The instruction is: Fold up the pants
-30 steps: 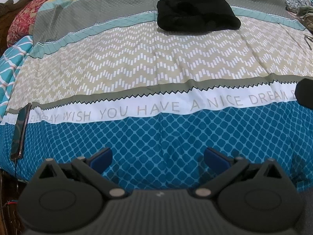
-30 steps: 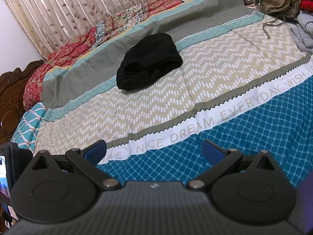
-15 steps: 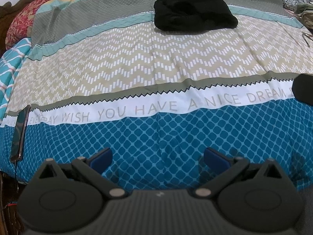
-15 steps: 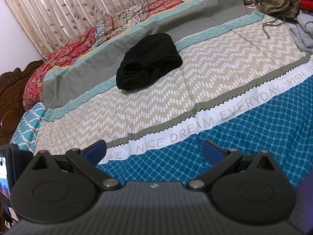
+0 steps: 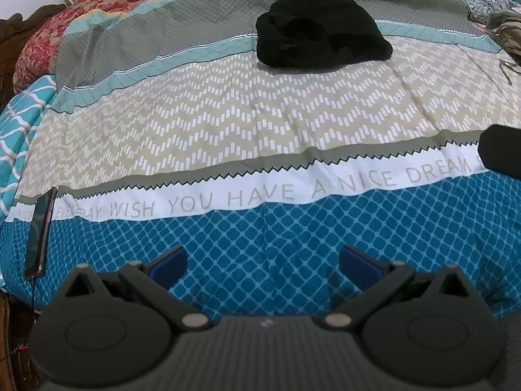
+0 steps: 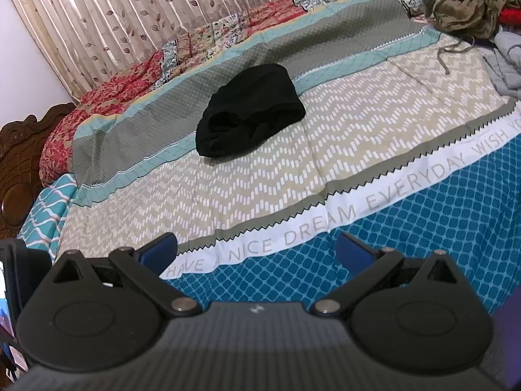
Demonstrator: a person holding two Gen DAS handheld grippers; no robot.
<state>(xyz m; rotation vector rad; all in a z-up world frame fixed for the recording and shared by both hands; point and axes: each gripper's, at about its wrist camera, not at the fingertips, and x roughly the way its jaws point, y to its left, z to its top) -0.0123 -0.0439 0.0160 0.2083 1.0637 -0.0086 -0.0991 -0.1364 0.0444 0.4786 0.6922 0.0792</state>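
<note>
My left gripper [image 5: 263, 262] and right gripper [image 6: 255, 251] both hang with fingers spread wide and empty over the blue near edge of the bedspread [image 5: 228, 123], with a broad bare stretch of chevron cloth ahead. The black pants [image 5: 320, 31] lie bunched well beyond, at the teal stripe. Since a second ago the left view has crept slightly nearer; the pants have not moved.

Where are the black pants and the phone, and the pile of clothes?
black pants [image 5: 320, 31], left wrist view, middle of the bundle.
phone [image 5: 39, 231], left wrist view, its dark side.
pile of clothes [image 6: 469, 3], right wrist view, olive garment.
</note>
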